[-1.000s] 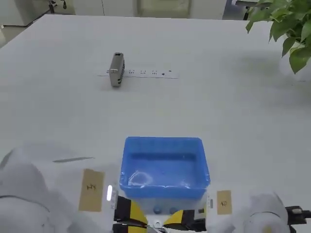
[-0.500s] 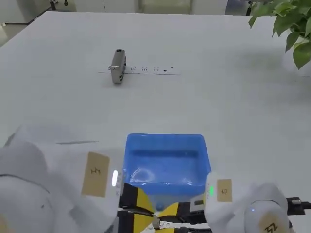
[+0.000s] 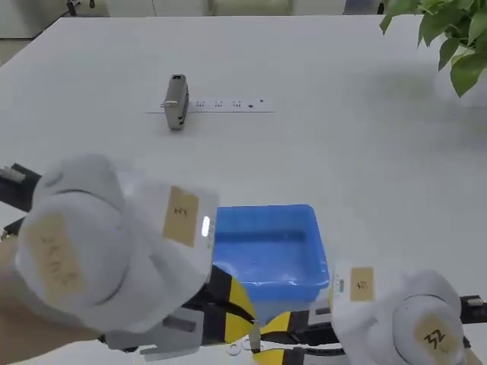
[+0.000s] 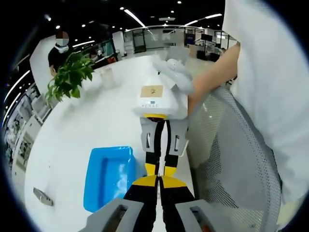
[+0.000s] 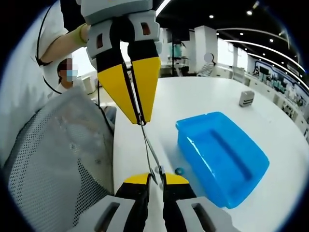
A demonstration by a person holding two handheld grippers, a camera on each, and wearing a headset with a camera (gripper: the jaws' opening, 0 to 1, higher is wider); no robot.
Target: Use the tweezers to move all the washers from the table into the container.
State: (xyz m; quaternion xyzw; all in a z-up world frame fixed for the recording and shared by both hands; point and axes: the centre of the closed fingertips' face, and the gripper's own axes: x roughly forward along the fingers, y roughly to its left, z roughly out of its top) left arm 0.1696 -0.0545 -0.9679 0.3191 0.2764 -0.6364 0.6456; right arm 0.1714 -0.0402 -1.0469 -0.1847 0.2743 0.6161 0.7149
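- While the left tool (image 5: 140, 120) and right tool (image 5: 155, 178) both clamp the tweezers (image 5: 147, 142), secure one firm grip before the other lets go.
- A washer (image 5: 179, 171) lies on the surface (image 5: 193, 96) just beside the container (image 5: 227, 154).

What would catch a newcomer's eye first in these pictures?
The two yellow-tipped claws meet nose to nose. In the right gripper view the left claw points down from the top and the right claw rises from the bottom, both shut on the thin metal tweezers stretched between them. Next is the bright blue plastic container on the white table, just beyond the claws in the head view.
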